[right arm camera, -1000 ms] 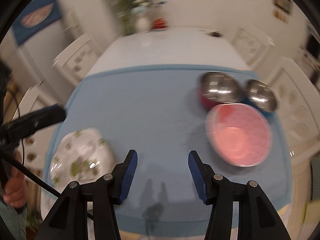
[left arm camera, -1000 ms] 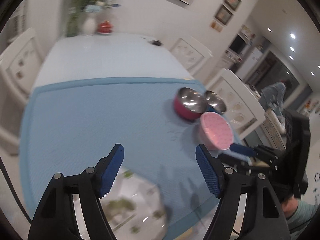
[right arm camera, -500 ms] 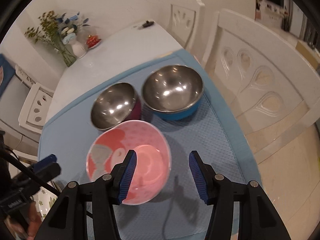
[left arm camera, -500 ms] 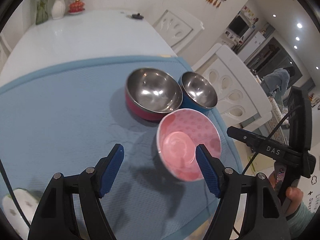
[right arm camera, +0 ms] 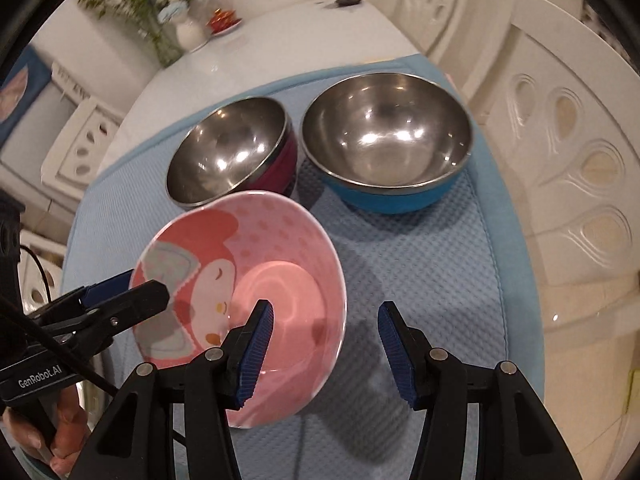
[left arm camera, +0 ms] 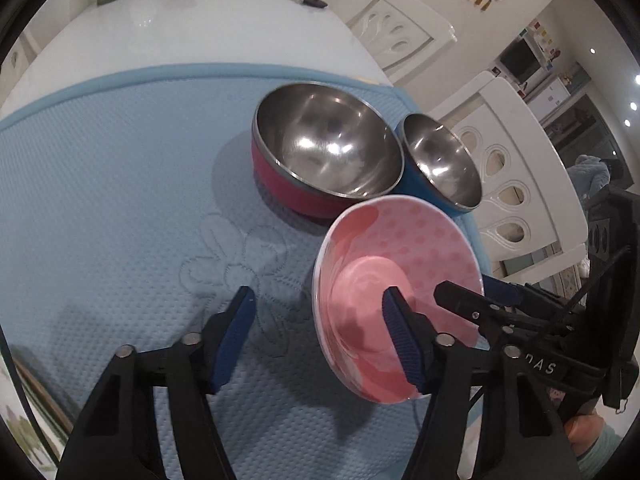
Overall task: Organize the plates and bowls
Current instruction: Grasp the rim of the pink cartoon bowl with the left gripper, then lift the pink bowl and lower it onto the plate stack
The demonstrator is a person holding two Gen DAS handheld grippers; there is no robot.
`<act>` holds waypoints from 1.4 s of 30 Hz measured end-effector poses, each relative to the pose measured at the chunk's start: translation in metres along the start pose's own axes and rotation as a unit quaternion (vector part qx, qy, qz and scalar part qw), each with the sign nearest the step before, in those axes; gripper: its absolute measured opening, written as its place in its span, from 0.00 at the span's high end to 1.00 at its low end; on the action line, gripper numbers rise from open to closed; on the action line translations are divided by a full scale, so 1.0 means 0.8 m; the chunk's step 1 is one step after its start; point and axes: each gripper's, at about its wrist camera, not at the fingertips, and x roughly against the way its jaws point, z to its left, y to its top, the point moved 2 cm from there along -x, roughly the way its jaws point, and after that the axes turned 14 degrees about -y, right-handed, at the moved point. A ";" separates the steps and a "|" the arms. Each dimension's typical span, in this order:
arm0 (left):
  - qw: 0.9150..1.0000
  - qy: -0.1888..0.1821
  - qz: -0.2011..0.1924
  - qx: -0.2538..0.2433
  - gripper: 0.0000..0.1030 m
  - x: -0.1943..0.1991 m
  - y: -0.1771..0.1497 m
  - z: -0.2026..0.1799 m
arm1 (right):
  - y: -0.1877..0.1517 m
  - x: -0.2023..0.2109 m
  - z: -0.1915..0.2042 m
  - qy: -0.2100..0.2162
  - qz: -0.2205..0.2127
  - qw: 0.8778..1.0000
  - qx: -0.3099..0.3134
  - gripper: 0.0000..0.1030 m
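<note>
A pink cartoon-print bowl (left arm camera: 396, 280) (right arm camera: 256, 264) sits on the blue mat (left arm camera: 120, 200) in front of a red steel bowl (left arm camera: 324, 152) (right arm camera: 232, 156) and a blue steel bowl (left arm camera: 440, 160) (right arm camera: 384, 136). My left gripper (left arm camera: 316, 336) is open, its right finger inside the pink bowl, its left finger outside over the mat. My right gripper (right arm camera: 324, 344) is open, its left finger over the pink bowl's inside, its right finger outside. Each gripper shows in the other's view at the bowl's opposite side.
The mat covers the near end of a white table (left arm camera: 180, 28). A vase with flowers (right arm camera: 176, 28) and a small red dish (right arm camera: 222, 20) stand at the far end. White chairs (right arm camera: 560, 120) line the right side. A floral plate's edge (left arm camera: 16, 428) shows at lower left.
Both grippers have moved in on the pink bowl from either side; it now lies between them with one finger of each over its inside. The floral plate has slipped to the frame edge.
</note>
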 end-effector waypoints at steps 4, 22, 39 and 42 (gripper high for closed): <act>1.000 -0.008 0.005 0.010 0.57 -0.010 -0.005 0.007 | -0.002 -0.011 0.006 0.001 -0.001 1.000 0.019 0.49; 0.999 -0.026 0.007 -0.021 0.87 -0.015 -0.021 -0.009 | -0.013 -0.011 0.007 0.010 -0.008 0.999 0.045 0.80; 0.996 -0.020 -0.088 -0.001 0.87 0.149 -0.032 -0.001 | 0.012 0.106 0.091 0.034 -0.069 0.996 0.040 0.80; 0.994 0.003 -0.107 0.006 0.87 0.194 -0.045 0.018 | 0.016 0.124 0.137 0.050 -0.077 0.994 0.052 0.80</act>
